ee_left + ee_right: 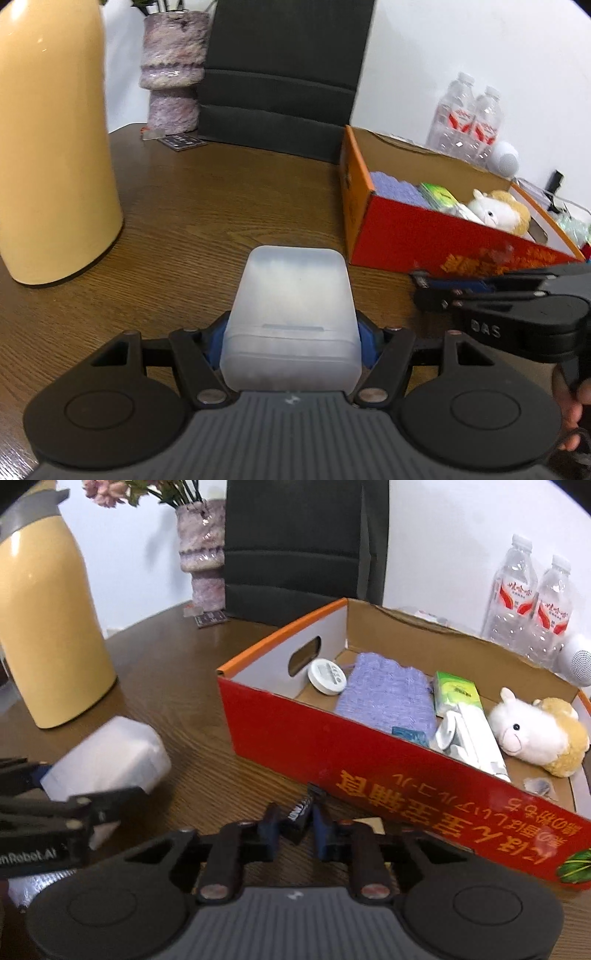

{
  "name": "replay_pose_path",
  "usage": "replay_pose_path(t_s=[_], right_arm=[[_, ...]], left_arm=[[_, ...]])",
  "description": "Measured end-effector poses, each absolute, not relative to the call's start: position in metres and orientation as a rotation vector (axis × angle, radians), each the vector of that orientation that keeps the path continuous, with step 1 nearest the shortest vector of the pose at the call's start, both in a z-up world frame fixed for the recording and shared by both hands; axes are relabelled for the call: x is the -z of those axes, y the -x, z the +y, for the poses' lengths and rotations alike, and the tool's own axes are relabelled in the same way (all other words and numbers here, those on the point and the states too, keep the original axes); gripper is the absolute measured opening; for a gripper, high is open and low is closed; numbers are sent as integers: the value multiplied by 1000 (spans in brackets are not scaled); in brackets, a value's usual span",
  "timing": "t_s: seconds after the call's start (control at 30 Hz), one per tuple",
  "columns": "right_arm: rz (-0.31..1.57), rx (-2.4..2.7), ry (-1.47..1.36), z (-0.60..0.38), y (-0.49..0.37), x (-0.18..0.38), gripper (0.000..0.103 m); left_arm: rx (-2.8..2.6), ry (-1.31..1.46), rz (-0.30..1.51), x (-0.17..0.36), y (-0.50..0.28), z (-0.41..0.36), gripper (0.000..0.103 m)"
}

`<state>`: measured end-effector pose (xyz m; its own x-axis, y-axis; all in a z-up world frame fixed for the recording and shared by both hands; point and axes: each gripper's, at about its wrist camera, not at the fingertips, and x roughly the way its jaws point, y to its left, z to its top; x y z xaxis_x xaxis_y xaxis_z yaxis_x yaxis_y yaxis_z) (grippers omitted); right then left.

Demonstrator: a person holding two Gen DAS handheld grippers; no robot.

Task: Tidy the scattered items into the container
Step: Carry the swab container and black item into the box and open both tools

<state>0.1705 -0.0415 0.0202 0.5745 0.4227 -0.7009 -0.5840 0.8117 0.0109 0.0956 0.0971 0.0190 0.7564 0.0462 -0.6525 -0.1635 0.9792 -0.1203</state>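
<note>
Left gripper (pixel 291 343): black arms, blue pads, grey ribbed body, round black discs, silver screws. Right gripper (pixel 295 821): same look.

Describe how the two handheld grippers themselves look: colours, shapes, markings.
Both match. The left gripper and right gripper each have a grey ribbed body flanked by two round black discs, black linkage bars with silvery rivets, and blue pads on the fingertips. Seen from the side, white lettering is printed on the black arms; it is only partly readable. No sleeve shows.
</note>
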Motion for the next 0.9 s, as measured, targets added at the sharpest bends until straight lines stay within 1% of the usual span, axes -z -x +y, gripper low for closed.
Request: replay_pose_path(t_s=[0.03,0.1,0.13,0.27,0.4,0.5,0.6,0.73,0.8,0.9], right_arm=[[742,-596,230,-42,-170,-19,12],[727,-590,224,-42,-168,-18,11],[719,-586,227,-42,-166,-19,2],[698,-569,217,-53,-148,-25,0],[643,-553,204,-79,-103,-35,0],[592,-538,168,-111,-58,-46,0],[563,-500,103,-148,-15,-52,0],[539,-403,46,-194,41,-50,0],[536,-374,20,-211,62,-49,0],[530,-360,-16,-230,80,-48,0]], left_arm=[[-109,162,697,-20,-94,94,66],[-104,139,681,-21,-91,90,66],[-99,130,674,-22,-90,88,66],[-78,115,679,-22,-88,82,66],[-72,93,653,-25,-75,71,66],[-76,85,583,-32,-41,53,66],[-41,153,528,-38,7,32,66],[114,259,556,-41,68,2,66],[146,225,578,-41,84,-16,66],[145,152,551,-48,93,-35,66]])
